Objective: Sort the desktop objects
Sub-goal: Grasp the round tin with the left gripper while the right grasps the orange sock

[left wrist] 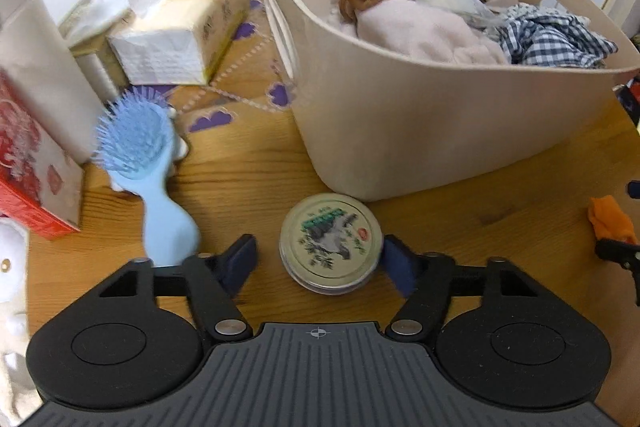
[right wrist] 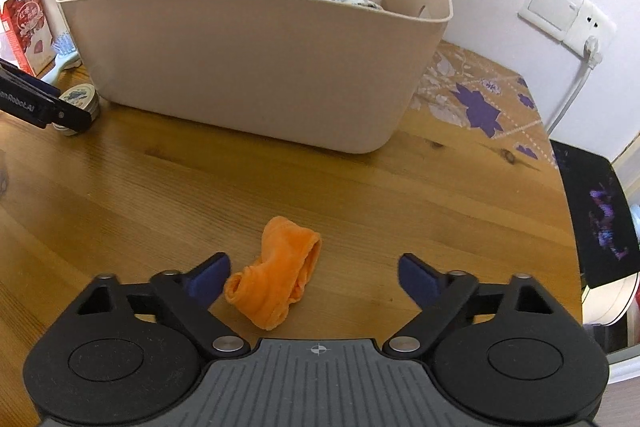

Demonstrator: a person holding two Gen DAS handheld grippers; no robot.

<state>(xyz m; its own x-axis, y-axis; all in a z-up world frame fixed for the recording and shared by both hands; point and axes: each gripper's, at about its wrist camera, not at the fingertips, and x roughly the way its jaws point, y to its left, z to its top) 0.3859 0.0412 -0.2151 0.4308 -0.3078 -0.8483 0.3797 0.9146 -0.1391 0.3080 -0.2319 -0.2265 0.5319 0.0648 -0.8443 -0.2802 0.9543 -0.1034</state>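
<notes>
Left gripper open astride the round tin; right pad touching or almost touching the tin's side, left pad clearly apart; best centred first, so that closing does not push the tin sideways; then closed low on the wall under the lid rim. Right gripper open too, over the orange cloth; cloth lying nearer the left pad, so shifted slightly left before pinching the thick middle. Tin flat on the wooden table, just in front of the beige bin, lid up, no long axis; cloth well apart in front of the bin, long axis running diagonally, near-left to far-right.
</notes>
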